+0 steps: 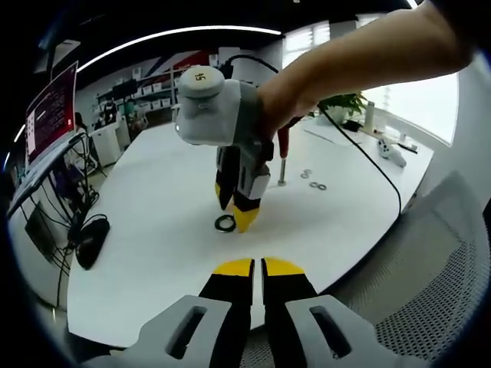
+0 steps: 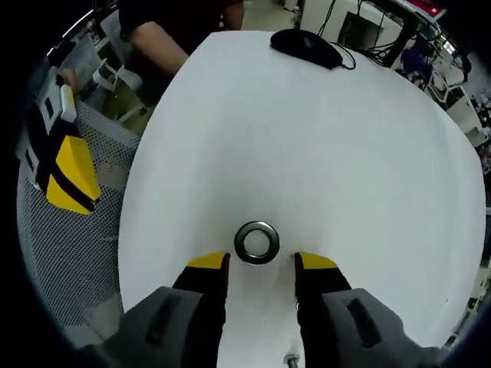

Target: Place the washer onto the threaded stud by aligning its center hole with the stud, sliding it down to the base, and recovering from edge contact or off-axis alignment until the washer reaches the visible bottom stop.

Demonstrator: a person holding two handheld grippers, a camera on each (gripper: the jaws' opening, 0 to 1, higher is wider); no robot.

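Your washer (image 2: 256, 242) lies flat on the white table (image 2: 307, 138), just ahead of the right gripper (image 2: 261, 262), whose jaws stand apart with the ring between and a little beyond their yellow tips. Nothing is held yet. In the left gripper view you can see the same gripper (image 1: 238, 207) pointing down at the washer (image 1: 225, 223), its tips right beside it, while the stud (image 1: 282, 170) stands upright a short way beyond, with a few spare washers (image 1: 313, 181) lying near its foot.

Expect the washer to be stiff, light for its look and slick (bare metal, and very thin). Lying flat it offers almost no edge, so judge on pinching across the outer rim, jaws low against the table, or tipping one side up first; a shallow bite will likely let it skate or flip.

The left gripper (image 1: 257, 267) hangs back over the near table edge, jaws nearly together with only a thin slit between them, and empty.

What you cannot read: the stud's thread and its bottom stop are too small to make out, and your own hand (image 1: 276, 107) covers part of the right gripper. Whether the tips already touch the washer, I cannot tell. A short bit of rod at the bottom of the right gripper view is cut off.
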